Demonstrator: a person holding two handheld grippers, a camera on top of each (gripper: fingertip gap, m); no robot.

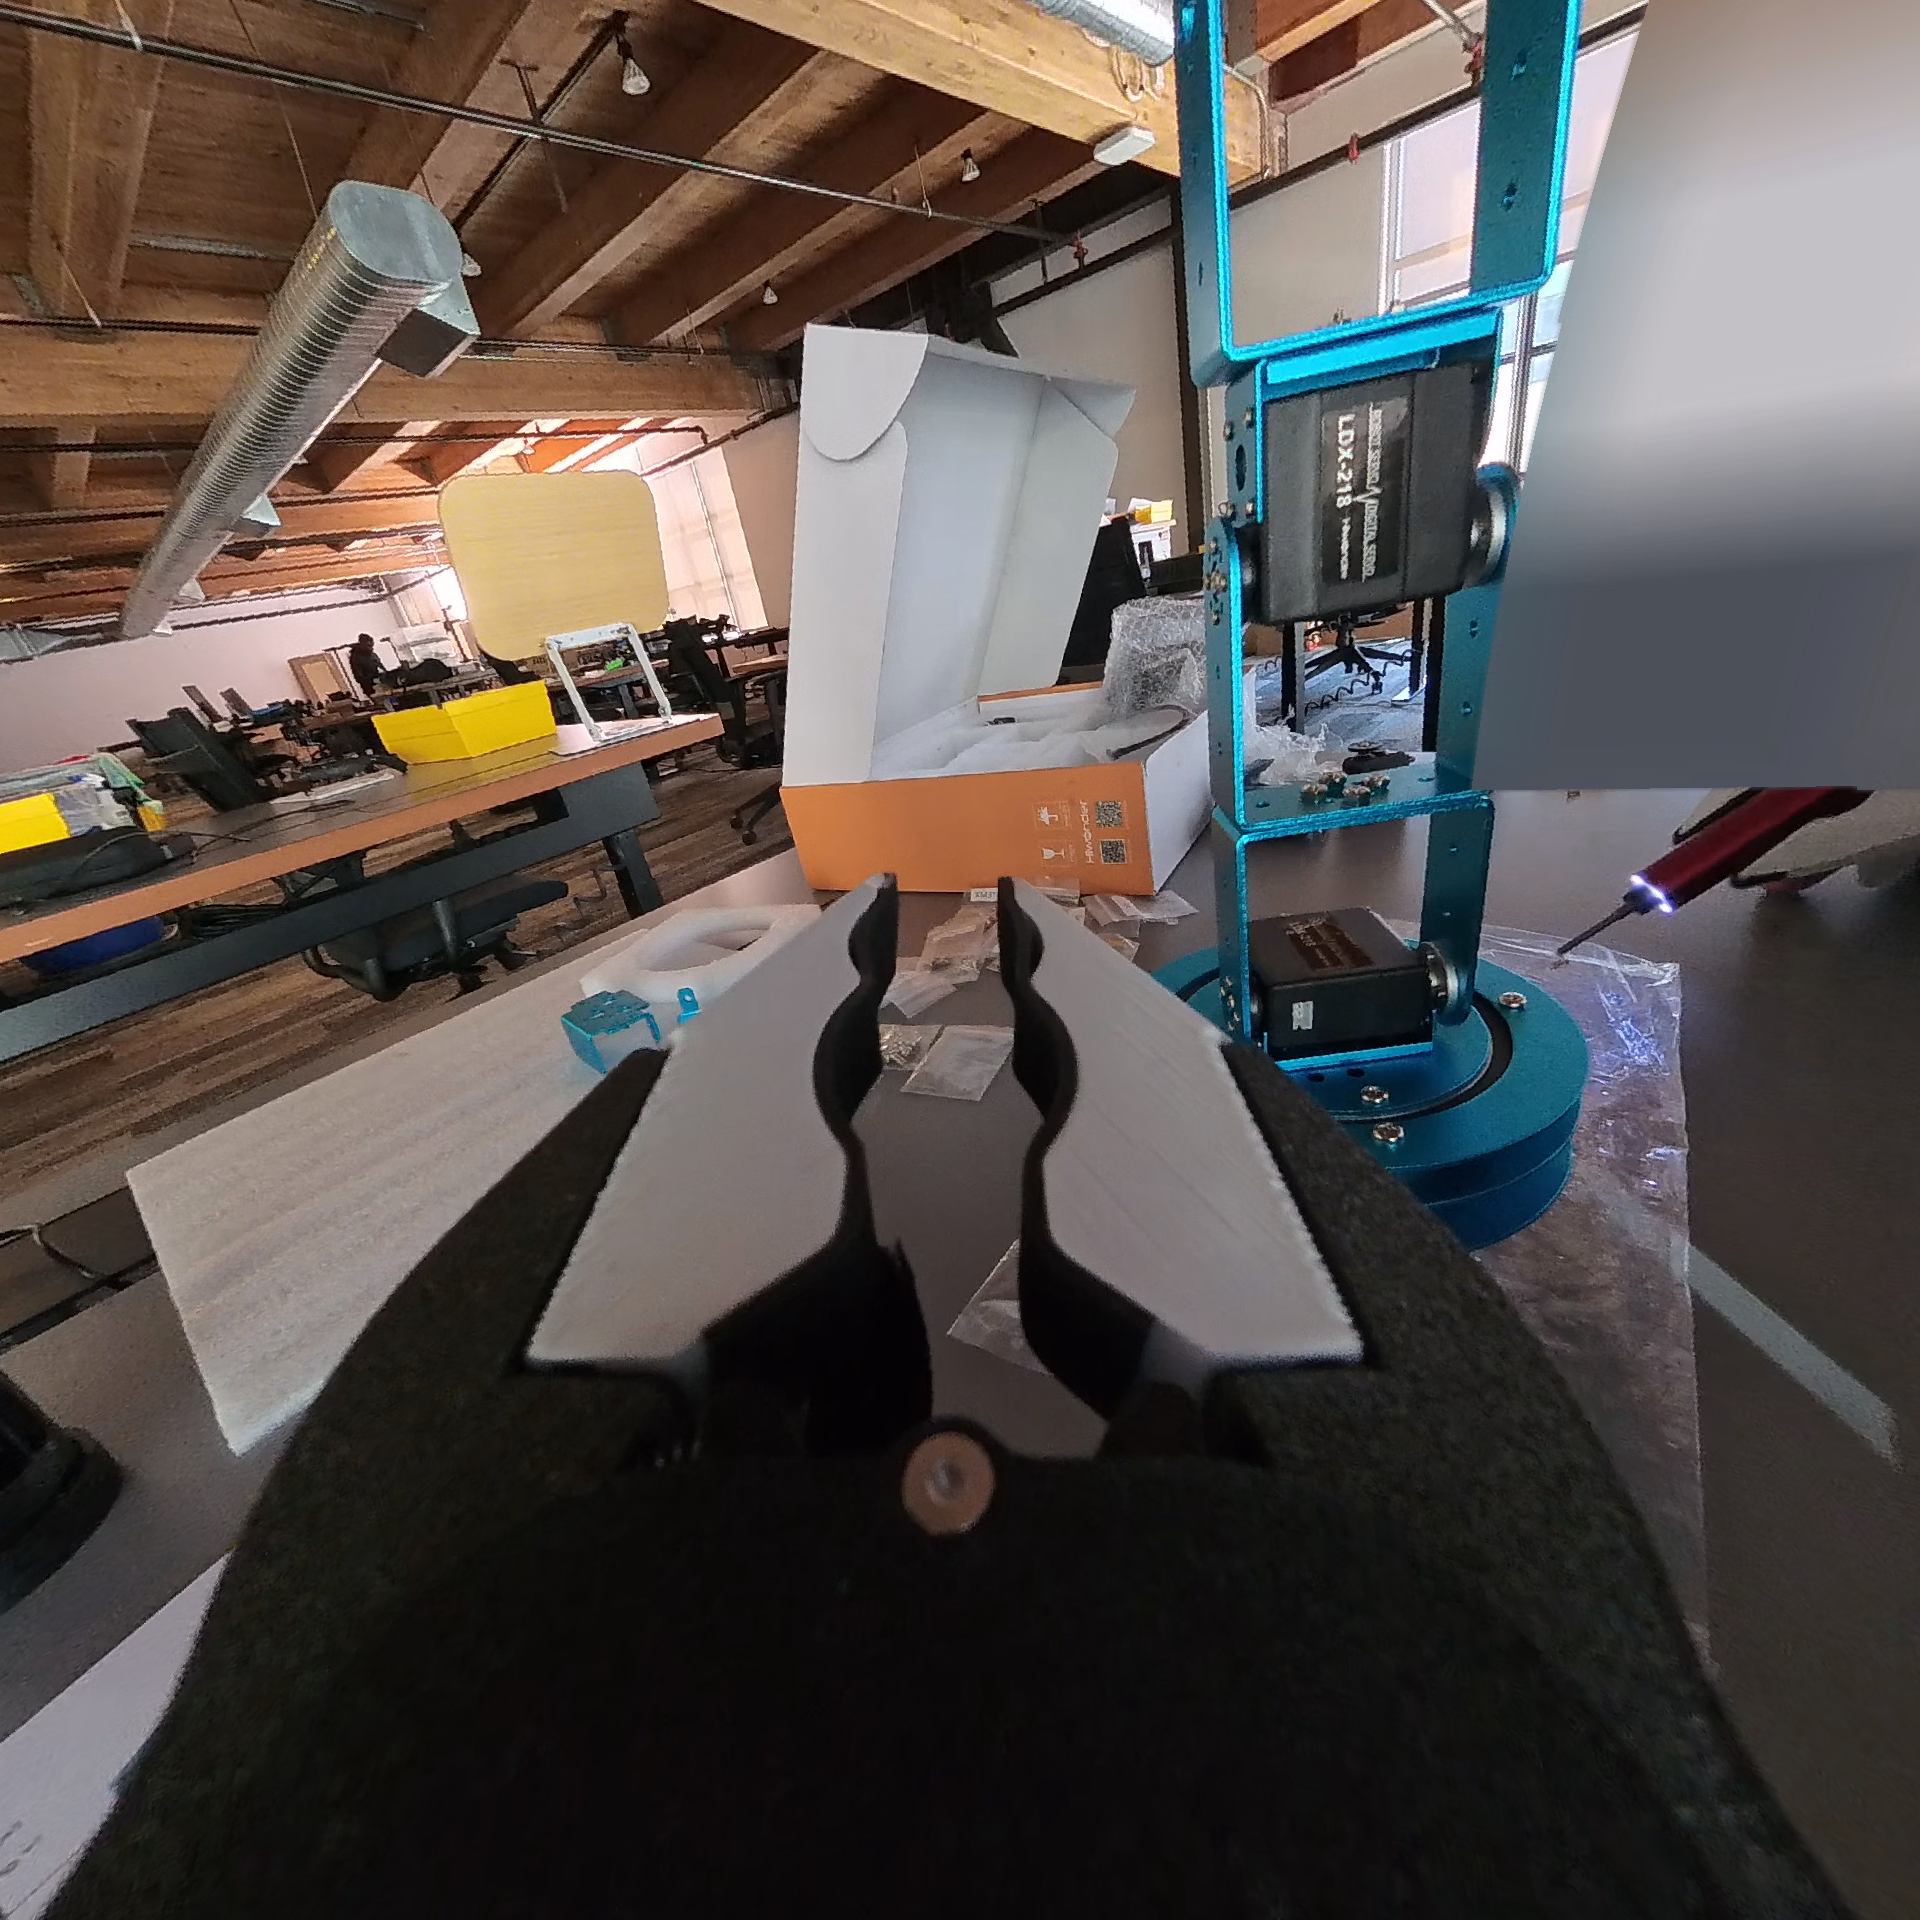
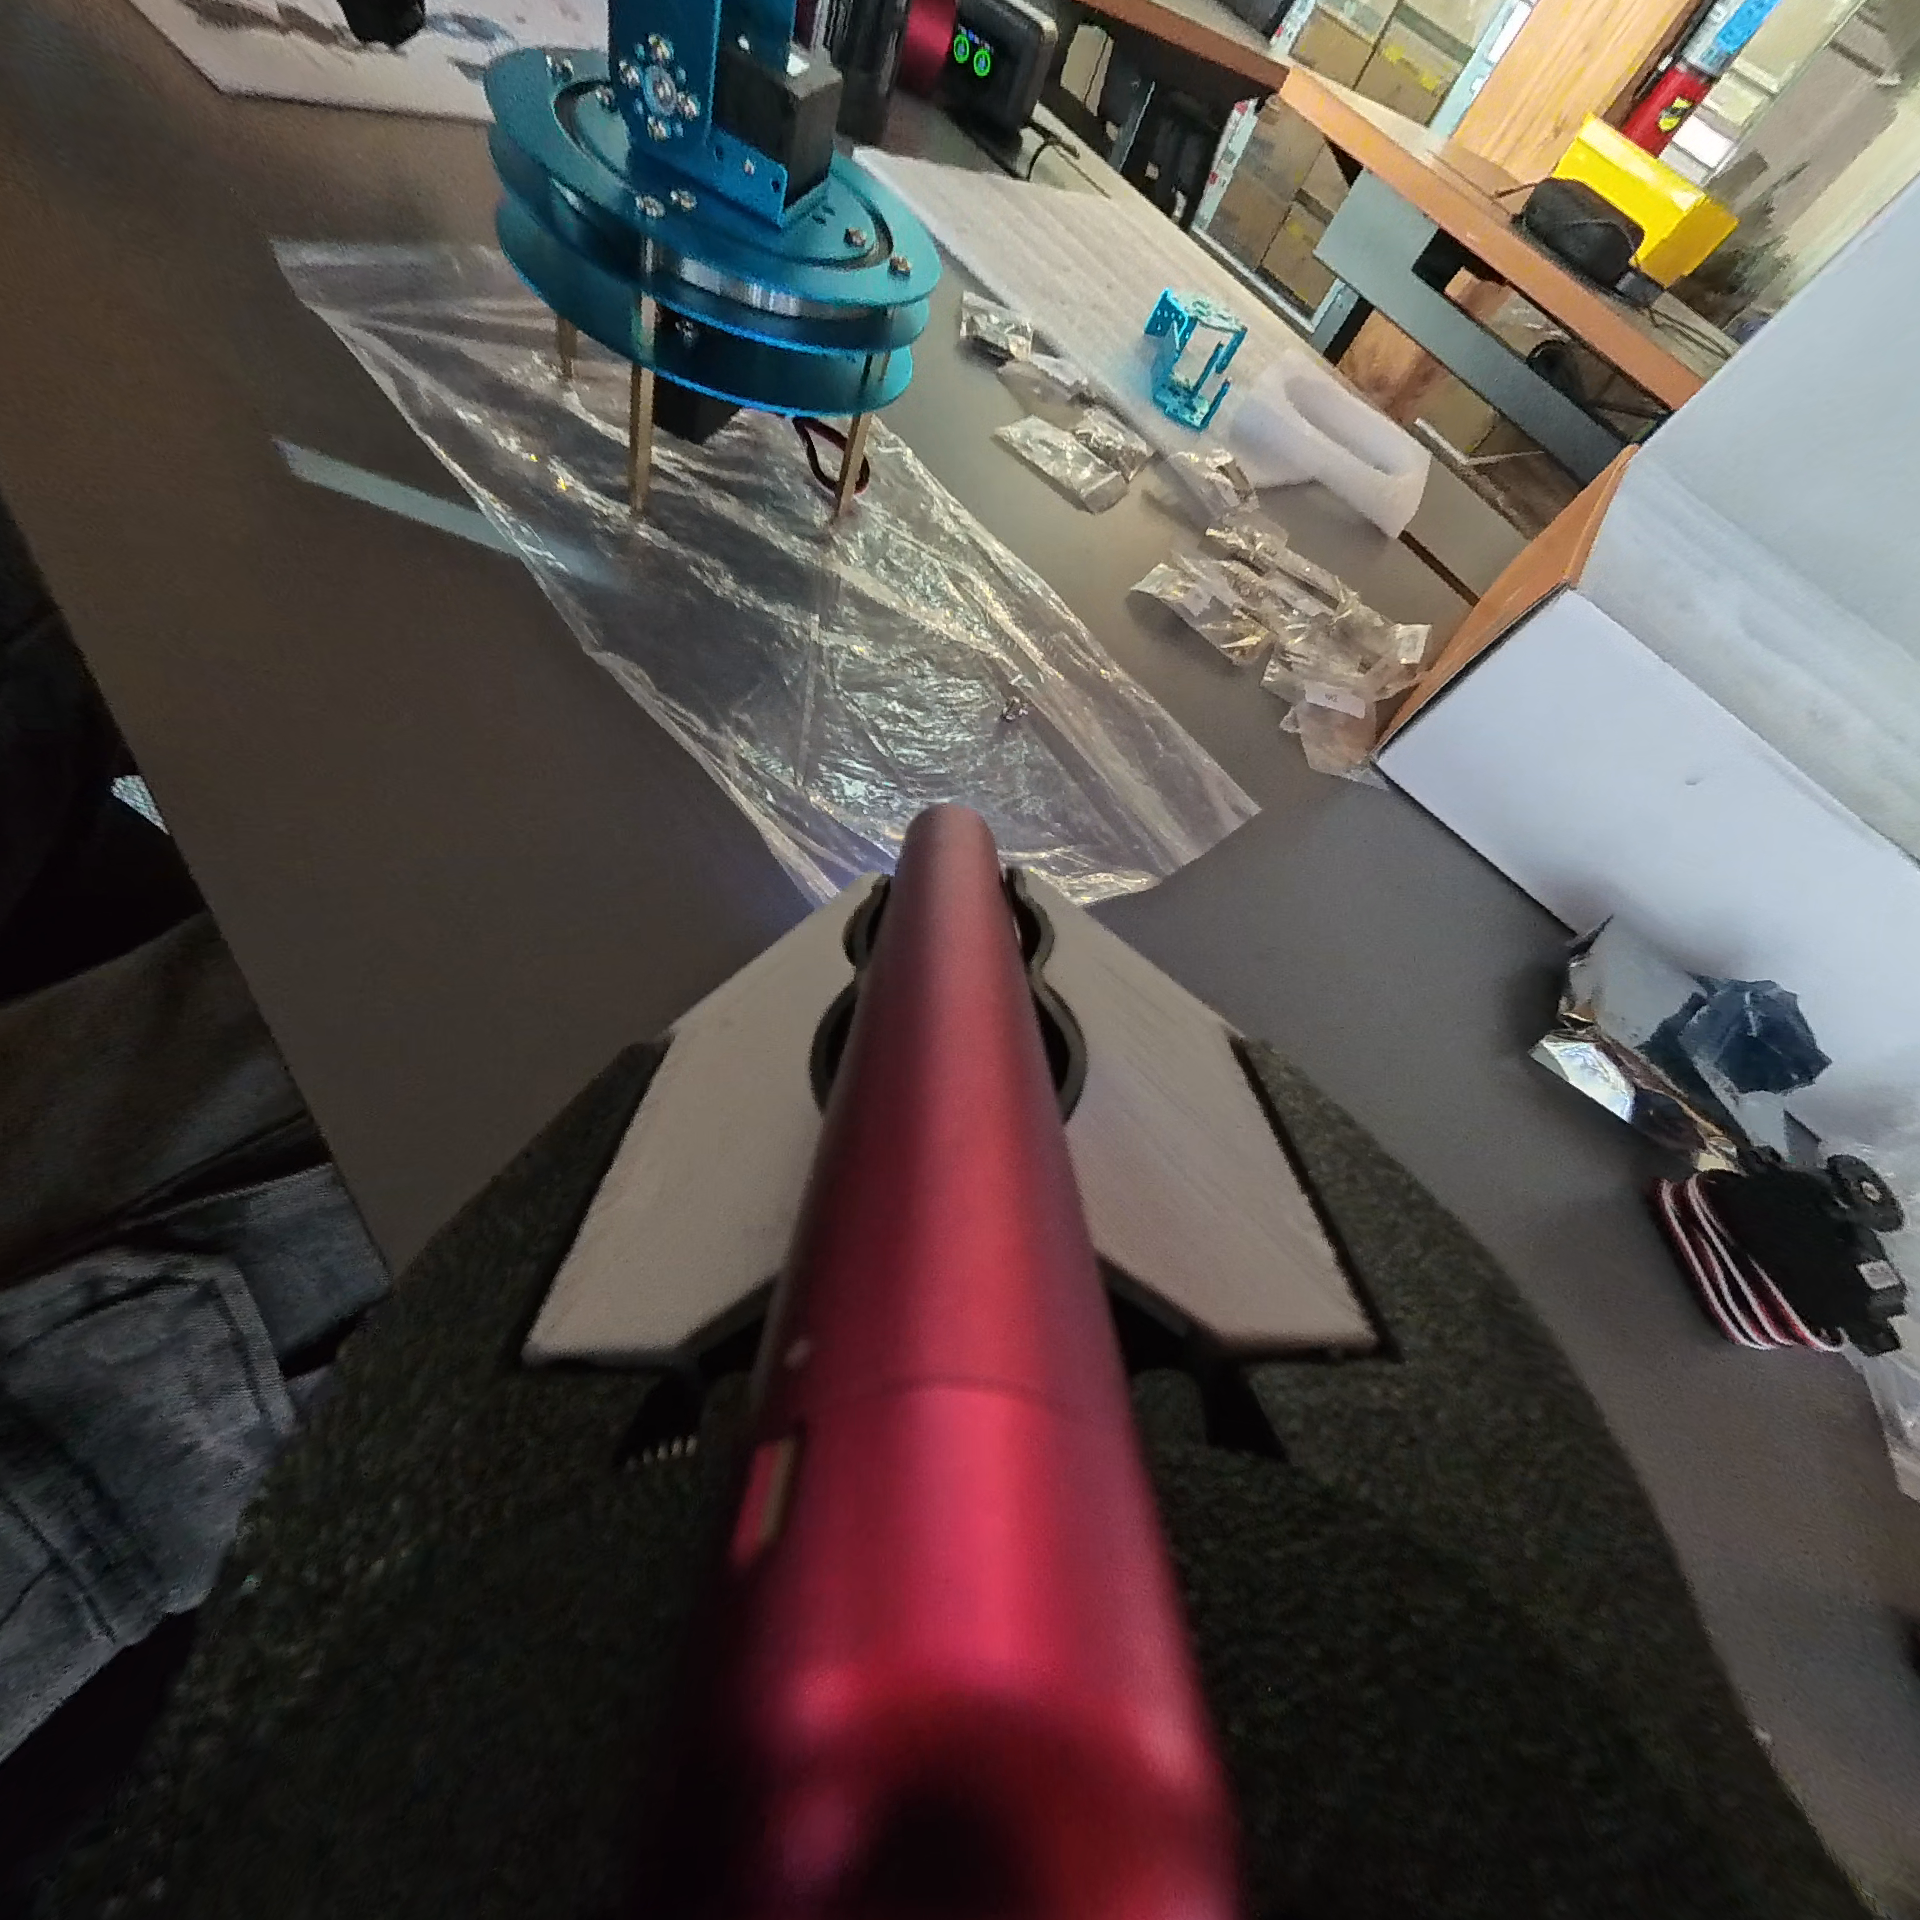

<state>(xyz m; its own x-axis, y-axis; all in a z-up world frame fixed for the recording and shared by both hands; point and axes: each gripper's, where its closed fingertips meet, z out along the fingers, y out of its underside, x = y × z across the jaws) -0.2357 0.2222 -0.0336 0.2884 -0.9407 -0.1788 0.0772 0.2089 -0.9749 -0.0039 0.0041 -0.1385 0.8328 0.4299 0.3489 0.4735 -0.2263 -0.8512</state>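
Note:
My right gripper (image 2: 948,904) is shut on a red electric screwdriver (image 2: 935,1247), which runs forward between the fingers. It points down at a clear plastic sheet (image 2: 831,675) with a small screw (image 2: 1013,710) on it. In the left wrist view the screwdriver (image 1: 1725,842) shows at the right, its tip lit and close to the sheet (image 1: 1621,997). My left gripper (image 1: 948,904) is open and empty above the dark table. It is just left of a blue robot-arm kit with black servos on a round blue base (image 1: 1475,1101). The base (image 2: 727,260) stands on brass standoffs.
An open orange-and-white box (image 1: 987,831) stands behind, with small bags of screws (image 1: 956,1049) before it and a blue bracket (image 1: 613,1023) on a white foam sheet (image 1: 364,1247). Black servos (image 2: 1797,1278) and foil bags lie at the right. A person's leg in jeans (image 2: 125,1403) is at the left. The left gripper's tips are roughly 35 cm from the right gripper's. Both grippers' tips are roughly 15 cm from the base (image 2: 727,260).

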